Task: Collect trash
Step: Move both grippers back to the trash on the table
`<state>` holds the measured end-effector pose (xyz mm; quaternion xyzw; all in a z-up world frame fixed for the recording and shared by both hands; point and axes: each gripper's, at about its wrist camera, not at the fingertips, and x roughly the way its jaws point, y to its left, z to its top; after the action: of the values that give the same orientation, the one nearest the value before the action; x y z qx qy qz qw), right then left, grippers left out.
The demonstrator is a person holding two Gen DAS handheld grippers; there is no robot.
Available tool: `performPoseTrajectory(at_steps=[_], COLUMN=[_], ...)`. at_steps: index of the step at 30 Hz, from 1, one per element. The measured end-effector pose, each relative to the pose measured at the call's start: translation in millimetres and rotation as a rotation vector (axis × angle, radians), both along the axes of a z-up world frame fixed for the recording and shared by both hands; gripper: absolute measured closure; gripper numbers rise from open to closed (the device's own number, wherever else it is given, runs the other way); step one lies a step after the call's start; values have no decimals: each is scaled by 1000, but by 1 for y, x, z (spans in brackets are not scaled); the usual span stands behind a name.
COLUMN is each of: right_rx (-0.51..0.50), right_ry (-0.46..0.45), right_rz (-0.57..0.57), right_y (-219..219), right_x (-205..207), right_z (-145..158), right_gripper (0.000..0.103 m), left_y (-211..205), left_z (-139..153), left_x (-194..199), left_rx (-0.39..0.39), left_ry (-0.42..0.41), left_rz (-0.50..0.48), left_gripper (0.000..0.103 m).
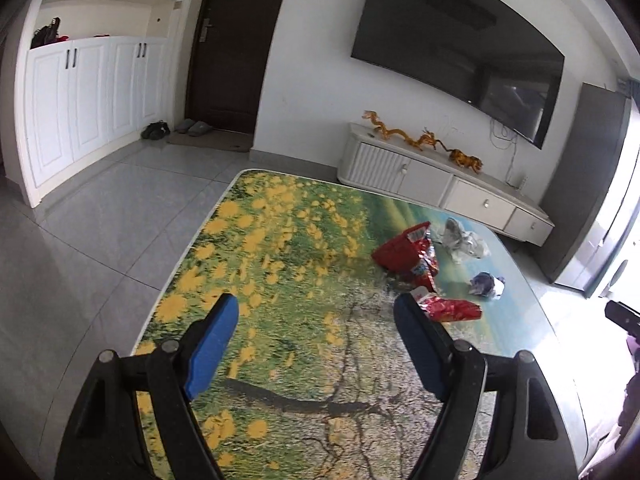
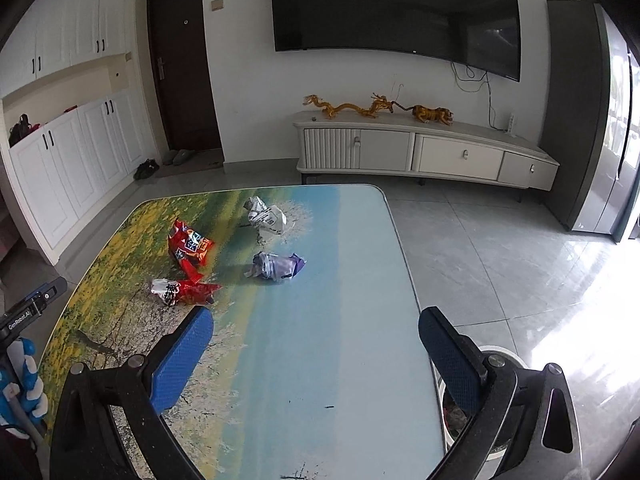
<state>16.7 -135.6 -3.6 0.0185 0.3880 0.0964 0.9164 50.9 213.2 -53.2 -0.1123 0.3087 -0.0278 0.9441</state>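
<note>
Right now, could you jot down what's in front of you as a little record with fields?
surface: table with a printed landscape top
trash: two red snack wrappers, a white crumpled wrapper, a purple crumpled wrapper
left tool: open, empty, above the table
right tool: open, empty, above the table
bin: on the floor by the table's edge, partly hidden

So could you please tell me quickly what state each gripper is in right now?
Left gripper: open, holding nothing, above the table.
Right gripper: open, holding nothing, above the table.
</note>
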Motion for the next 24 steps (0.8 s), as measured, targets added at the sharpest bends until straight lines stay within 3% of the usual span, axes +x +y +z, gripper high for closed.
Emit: performPoseTrajectory(at_steps=[10,24], right_rx=[66,127], right_ry=[56,112], right_rz=[27,101], right_y=[-5,10], right_x=[30,89], right_z=[-25,-56], right_gripper=[0,0], left_y=[-44,-86], left_z=[-11,-31], left_x=[33,85], left_rx=[-1,53], left_ry=[51,114], left_rz=[-150,-212], left_gripper=[24,25])
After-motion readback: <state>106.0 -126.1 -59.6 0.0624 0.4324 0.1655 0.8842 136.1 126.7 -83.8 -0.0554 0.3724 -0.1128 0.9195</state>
